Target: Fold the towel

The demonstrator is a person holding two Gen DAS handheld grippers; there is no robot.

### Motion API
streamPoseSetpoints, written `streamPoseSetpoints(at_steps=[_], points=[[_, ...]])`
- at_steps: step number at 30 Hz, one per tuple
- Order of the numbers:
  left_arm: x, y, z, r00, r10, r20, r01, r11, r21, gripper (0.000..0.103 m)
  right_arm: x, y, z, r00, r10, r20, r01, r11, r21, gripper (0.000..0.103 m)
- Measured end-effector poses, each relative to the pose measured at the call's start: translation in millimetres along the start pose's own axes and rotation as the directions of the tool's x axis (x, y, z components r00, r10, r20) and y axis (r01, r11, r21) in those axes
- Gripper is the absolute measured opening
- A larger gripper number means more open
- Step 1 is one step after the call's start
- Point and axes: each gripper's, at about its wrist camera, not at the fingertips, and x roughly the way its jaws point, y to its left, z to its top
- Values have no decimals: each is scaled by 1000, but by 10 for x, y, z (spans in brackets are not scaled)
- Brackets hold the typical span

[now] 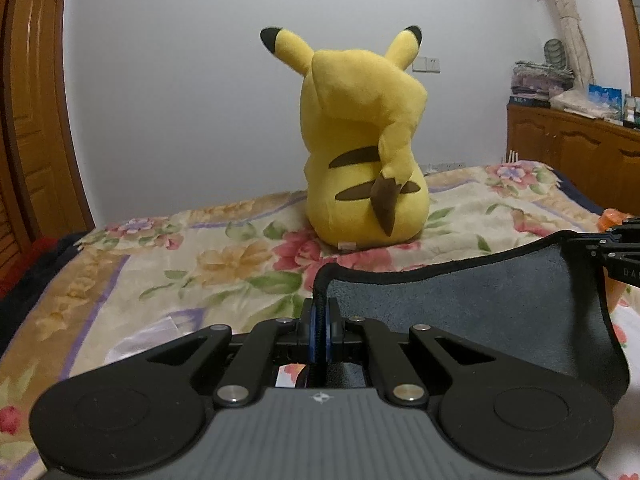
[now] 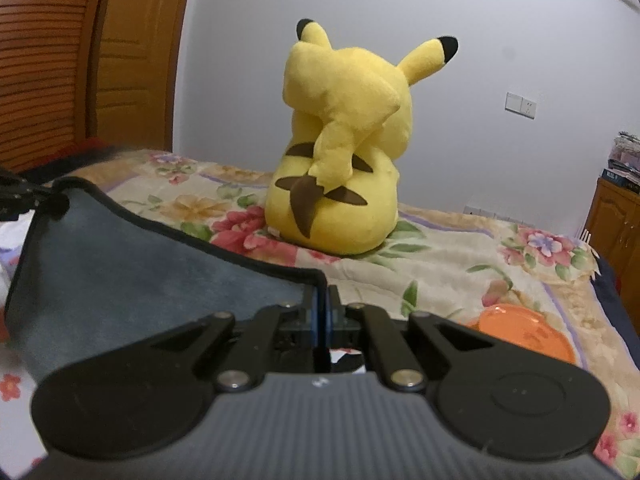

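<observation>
1. Flowery blanket (image 1: 132,276) covers the bed, with a white wall behind.
2. Yellow plush toy (image 1: 360,148) sits on it, back turned.
3. Left gripper (image 1: 320,326) pinches one corner of the gray towel (image 1: 460,308).
4. Right gripper (image 2: 322,320) pinches another corner, so the towel hangs between them.
5. Orange bowl (image 2: 524,330) lies just beside the right gripper.

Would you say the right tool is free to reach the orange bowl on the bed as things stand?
Probably not yet: the right tool is shut on a corner of the grey towel. The orange bowl lies close to its right with nothing between, so letting go first should open the way.
</observation>
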Motion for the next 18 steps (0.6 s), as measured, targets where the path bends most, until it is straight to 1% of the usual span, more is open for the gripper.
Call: streamPoseSetpoints(at_steps=[8,11,15,18], points=[[343,46,-171,997,9,-78,-12,999,-31,5,246,57,-173,998,8,-58,-8,1000,-7,4],[434,43,-228,994,1,-113,-6,999,-42,5,305,36,-234,996,24,-80,-22,999,25,4],[502,2,-287,992,5,-125,-8,1000,-27,6,366,3,-294,994,32,-107,-26,998,58,4],[541,5,-309,991,10,-136,-15,999,-38,7,413,-13,-337,991,35,-130,-25,997,76,5]])
